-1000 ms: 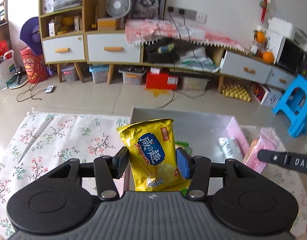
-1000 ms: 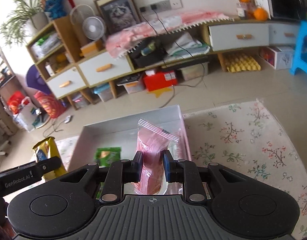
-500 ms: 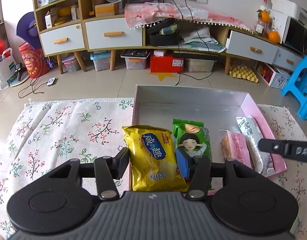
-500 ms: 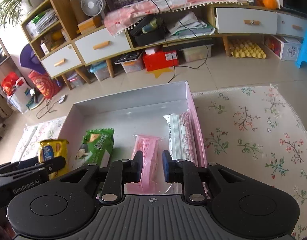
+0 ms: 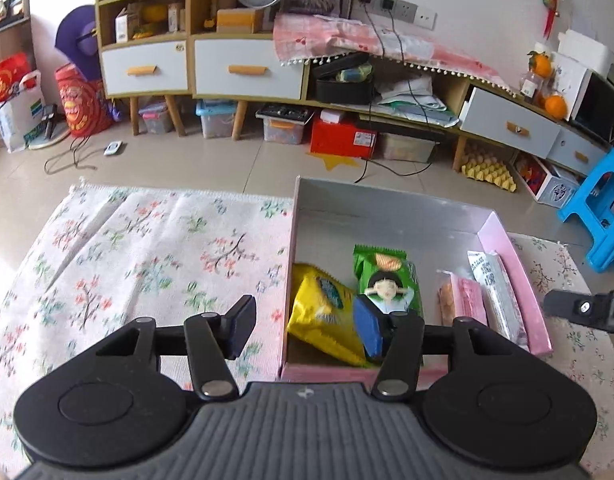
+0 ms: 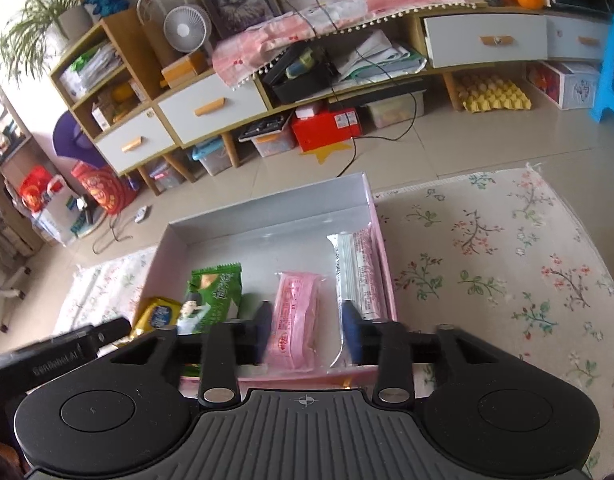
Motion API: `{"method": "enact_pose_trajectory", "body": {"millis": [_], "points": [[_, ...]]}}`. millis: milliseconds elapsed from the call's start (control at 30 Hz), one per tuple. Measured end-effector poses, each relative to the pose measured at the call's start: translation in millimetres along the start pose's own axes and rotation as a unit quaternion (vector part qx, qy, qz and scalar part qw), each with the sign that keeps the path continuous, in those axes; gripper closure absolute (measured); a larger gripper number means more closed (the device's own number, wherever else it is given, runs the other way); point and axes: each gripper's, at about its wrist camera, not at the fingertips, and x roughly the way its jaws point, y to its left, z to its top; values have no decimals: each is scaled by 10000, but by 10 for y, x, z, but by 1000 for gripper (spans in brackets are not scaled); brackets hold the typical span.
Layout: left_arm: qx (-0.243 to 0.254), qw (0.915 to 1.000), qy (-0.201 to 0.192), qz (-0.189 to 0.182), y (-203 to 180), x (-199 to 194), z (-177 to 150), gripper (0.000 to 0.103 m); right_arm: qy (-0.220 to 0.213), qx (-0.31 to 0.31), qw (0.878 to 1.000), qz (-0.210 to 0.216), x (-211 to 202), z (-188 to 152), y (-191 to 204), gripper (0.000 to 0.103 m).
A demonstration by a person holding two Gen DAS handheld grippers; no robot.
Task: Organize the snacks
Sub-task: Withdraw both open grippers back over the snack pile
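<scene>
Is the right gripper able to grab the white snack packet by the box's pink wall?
Probably yes. The white packet lies flat and uncovered just right of the pink packet, which sits loose between the right gripper fingers as they open. The box wall beside it leaves little room.

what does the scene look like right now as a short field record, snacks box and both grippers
box: pink-walled box on the floral cloth
snacks in box, left to right: yellow packet; green packet; pink packet; white packet
left gripper: open, yellow packet between fingers but not pinched
right gripper: jaws opening, pink packet lying between them
</scene>
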Motion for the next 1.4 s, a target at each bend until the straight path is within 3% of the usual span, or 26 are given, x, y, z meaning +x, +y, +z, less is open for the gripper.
{"method": "enact_pose_trajectory", "body": {"millis": [100,133,233,433,567,700,833,1000,1133,1400], "points": [[-37,10000,-58,-46,-7,-176,-30,50,-136,-145,9998,-74,-203,-19,58,43],[-49,10000,-51,8,-16,-230,-37,45,-211,-216,9995,-87,-290,-32,87,33],[-62,9999,-120,62,-48,-380,-37,40,-437,-423,9981,-35,-546,-67,146,14],[-378,9987,-173,296,27,-648,-125,25,-487,-58,9987,-143,-824,-135,-8,6],[-653,9972,41,349,124,-707,-340,19,-167,-3,9994,-287,-907,-305,-101,4],[-877,9952,440,42,185,-670,-469,19,11,238,9995,-193,-1002,-511,-238,2],[-584,9970,368,345,111,-612,-493,13,320,269,9974,-587,-903,-632,-286,2],[-493,9964,576,371,49,-474,-519,14,735,572,9916,-896,-732,-702,-375,3],[-532,9960,657,289,67,-471,-564,14,630,545,9914,-1010,-743,-691,-381,3],[-584,9937,870,395,97,-382,-620,15,843,696,9892,-980,-689,-705,-365,3]]}}
